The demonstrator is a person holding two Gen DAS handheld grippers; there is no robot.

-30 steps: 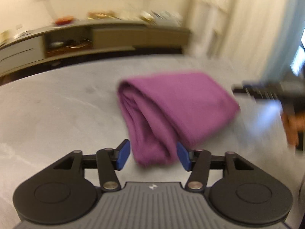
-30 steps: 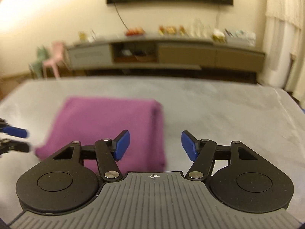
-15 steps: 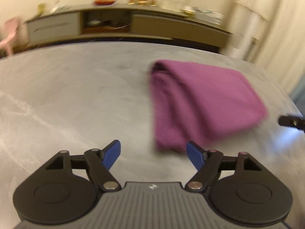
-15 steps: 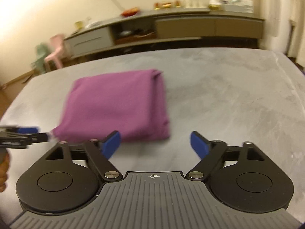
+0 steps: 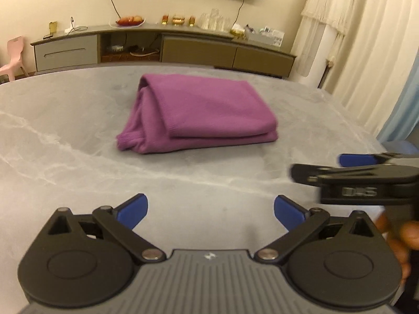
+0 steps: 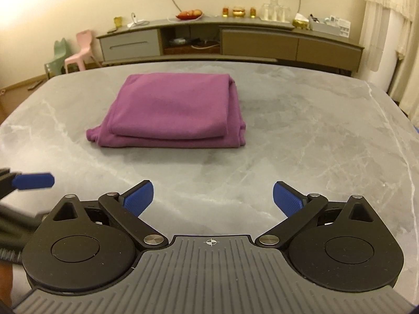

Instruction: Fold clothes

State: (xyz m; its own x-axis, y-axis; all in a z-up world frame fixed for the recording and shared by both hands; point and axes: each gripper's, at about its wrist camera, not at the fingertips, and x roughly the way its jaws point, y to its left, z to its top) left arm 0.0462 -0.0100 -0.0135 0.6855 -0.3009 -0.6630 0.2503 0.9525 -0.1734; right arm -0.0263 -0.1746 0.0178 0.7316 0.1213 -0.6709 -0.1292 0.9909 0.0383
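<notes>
Looking at both wrist views: the purple garment (image 5: pixel 199 112) sits folded in a compact stack on the grey marble table (image 6: pixel 314 144), toward the far middle, well apart from both tools. Your left gripper (image 5: pixel 210 210) is spread wide with nothing between the blue pads (image 5: pixel 132 209). Your right gripper (image 6: pixel 212 198) is equally wide and empty, hovering over bare table on the near side.

By my read the fold is essentially done; what's left is tidying or leaving it alone.

Risks if you go back in:
- The ribbed hem corner (image 5: pixel 128 141) pokes out from under the top layer on the near edge. Pinch only that and you'll drag the lower layer out and open the stack.
- The knit looks soft and thick. Grab just the top layer and it will peel off rather than lift the whole bundle.
- The marble looks slick, so a sideways nudge would likely slide the stack, not square it.
- Both tools sit close together near the table edge; the right one shows blurred beside the left. Watch for a clash if you reach in together.
</notes>
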